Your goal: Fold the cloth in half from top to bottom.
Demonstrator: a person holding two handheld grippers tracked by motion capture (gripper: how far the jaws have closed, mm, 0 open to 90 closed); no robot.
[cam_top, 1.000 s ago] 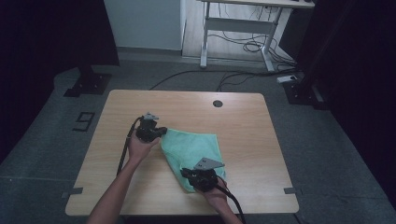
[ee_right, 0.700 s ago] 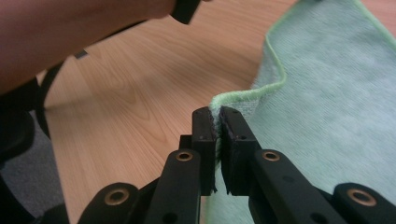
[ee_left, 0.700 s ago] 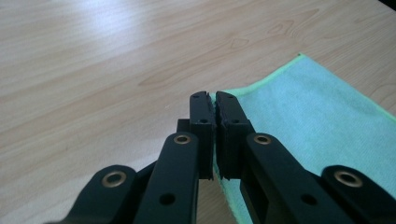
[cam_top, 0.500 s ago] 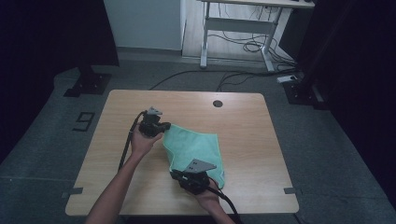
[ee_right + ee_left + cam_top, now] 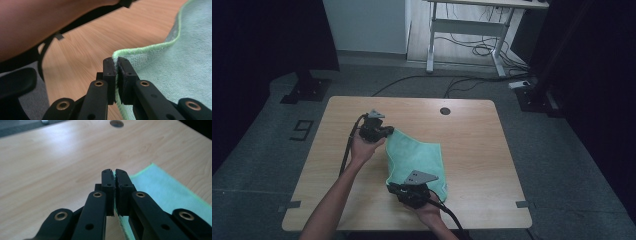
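Room: dim, dark curtains at both sides, grey floor, a white desk frame (image 5: pixel 467 30) with loose cables at the far wall.
Table: light wooden table (image 5: pixel 472 145) with a round cable hole (image 5: pixel 445 110) near its far edge.
Left gripper: the left gripper (image 5: pixel 384 133), held in the person's left hand (image 5: pixel 363 148), has its jaws clenched on the far-left corner of the cloth; a sliver of green shows between the pads in the left gripper view.
Right gripper: the right gripper (image 5: pixel 396 188), held in the right hand (image 5: pixel 426 210) near the table's near edge, is pinched on the near-left corner of the cloth.
Cloth: the green cloth (image 5: pixel 417 157) lies mid-table, mostly flat, stretched between the two grippers along its left edge.
Arm: the left forearm (image 5: pixel 329 205) crosses the table's near-left part.
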